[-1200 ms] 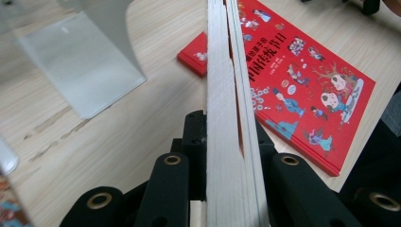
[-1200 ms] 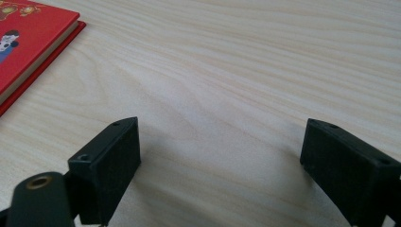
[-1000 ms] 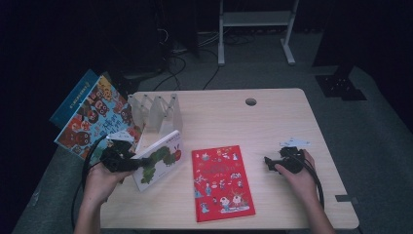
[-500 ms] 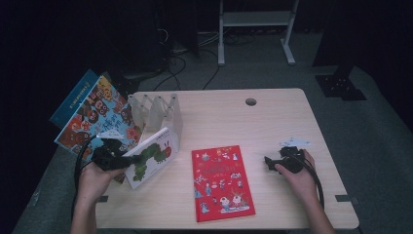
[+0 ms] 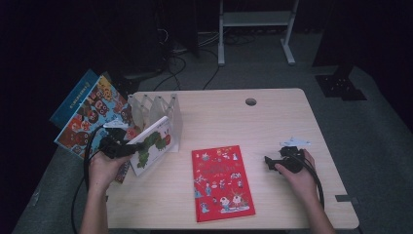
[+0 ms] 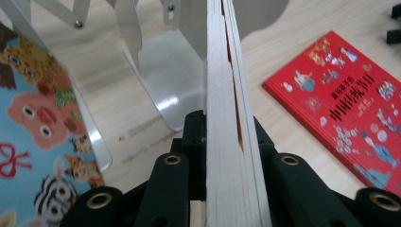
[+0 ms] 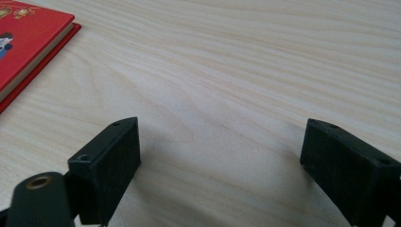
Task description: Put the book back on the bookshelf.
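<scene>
- At the table's (image 5: 272, 122) left edge, a stack of picture books (image 5: 85, 114) is seen leaning, partly off the tabletop, with a clear divider rack (image 5: 153, 108) standing just beside it near the far left corner.
- The left gripper (image 5: 127, 147) is clamped on the caterpillar book (image 5: 153, 144), which is held on edge and tilted against the rack's near end; its long axis is seen running from the gripper up and away toward the far edge, cover facing right.
- In the left gripper view, the book's page block (image 6: 227, 118) is shown edge-on between the two black jaws, pointing straight ahead at a rack plate (image 6: 163, 75); the cover is not seen there, while the high view shows it.
- The red book (image 5: 221, 181) is laid flat near the near edge, at the middle, long axis running near to far.
- The right gripper (image 5: 268, 161) is rested on the tabletop toward the right edge, its jaws spread wide with bare wood between them in the right gripper view (image 7: 220, 156).
</scene>
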